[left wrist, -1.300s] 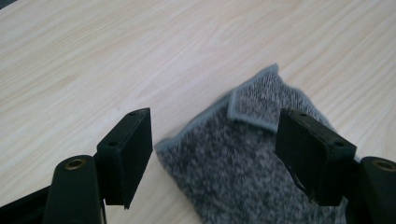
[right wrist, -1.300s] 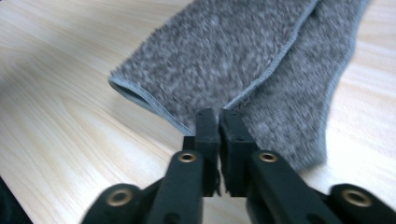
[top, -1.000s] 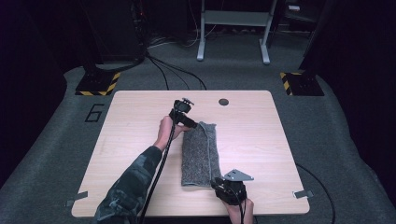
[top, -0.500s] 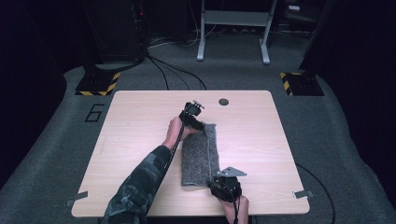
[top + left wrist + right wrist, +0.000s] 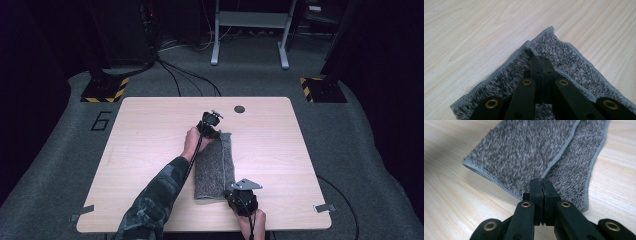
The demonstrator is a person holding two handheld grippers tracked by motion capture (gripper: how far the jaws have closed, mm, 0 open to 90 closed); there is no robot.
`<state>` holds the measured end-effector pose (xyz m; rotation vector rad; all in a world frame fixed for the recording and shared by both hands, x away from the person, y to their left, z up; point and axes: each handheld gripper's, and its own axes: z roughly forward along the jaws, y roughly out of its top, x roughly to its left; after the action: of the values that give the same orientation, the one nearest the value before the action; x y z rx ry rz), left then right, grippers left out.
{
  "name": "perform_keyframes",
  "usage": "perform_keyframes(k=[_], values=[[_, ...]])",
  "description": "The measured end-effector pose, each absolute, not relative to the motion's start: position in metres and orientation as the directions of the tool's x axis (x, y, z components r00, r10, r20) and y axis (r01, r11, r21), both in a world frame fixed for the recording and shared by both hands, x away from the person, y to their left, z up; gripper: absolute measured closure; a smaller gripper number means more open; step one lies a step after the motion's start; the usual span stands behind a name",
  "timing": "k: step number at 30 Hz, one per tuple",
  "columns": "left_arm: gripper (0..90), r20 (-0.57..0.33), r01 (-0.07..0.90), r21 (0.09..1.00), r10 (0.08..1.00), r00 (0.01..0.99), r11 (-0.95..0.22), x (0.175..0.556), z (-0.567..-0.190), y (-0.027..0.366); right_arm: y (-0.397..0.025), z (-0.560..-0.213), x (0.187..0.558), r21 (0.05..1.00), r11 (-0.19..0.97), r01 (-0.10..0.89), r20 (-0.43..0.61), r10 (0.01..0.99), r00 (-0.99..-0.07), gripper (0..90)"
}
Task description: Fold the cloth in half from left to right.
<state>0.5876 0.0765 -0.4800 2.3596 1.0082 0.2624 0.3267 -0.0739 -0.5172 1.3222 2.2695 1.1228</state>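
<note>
A grey towel (image 5: 216,165) lies folded lengthwise on the pale wooden counter (image 5: 145,130), a long strip running from near the counter's middle toward the person's edge. All places below are given from this towel.

The left gripper (image 5: 210,125) sits at the towel's far end, on the corner away from the person. In the left gripper view its jaws are pressed together over the stitched hem of that corner (image 5: 541,47), with the fabric bunched against their tips; they look clamped on the cloth, though the tips hide the exact bite. The left hand (image 5: 192,141) and a camouflage-patterned sleeve (image 5: 155,192) lie along the towel's left side, the cable trailing over the arm.

The right gripper (image 5: 240,199) is at the towel's near end, at the corner closest to the person. In the right gripper view its jaws stand together right at the towel's edge where the upper fold (image 5: 524,152) meets the lower layer (image 5: 576,175); whether cloth is caught between them I cannot tell. The upper layer is fluffier, the lower one flatter in weave.

Beyond the towel's far end a small dark round cap (image 5: 239,109) sits in the counter, well apart from it.
</note>
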Motion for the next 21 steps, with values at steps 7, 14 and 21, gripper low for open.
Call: perform_keyframes(k=[7,14,21], values=[[55.6,-0.11,0.659,0.57,0.75,0.652,-0.49,0.589,-0.471,0.074,-0.078,-0.513,0.327,0.748,0.265,0.608,0.133,0.839,-0.528,88.9],[50.7,-0.098,0.701,0.541,0.793,0.601,-0.465,0.591,-0.482,0.065,-0.078,-0.516,0.327,0.748,0.268,0.607,0.129,0.839,-0.529,88.9],[87.5,-0.091,0.685,0.531,0.77,0.631,-0.499,0.591,-0.488,0.062,-0.077,-0.517,0.326,0.744,0.269,0.611,0.129,0.841,-0.526,89.3]])
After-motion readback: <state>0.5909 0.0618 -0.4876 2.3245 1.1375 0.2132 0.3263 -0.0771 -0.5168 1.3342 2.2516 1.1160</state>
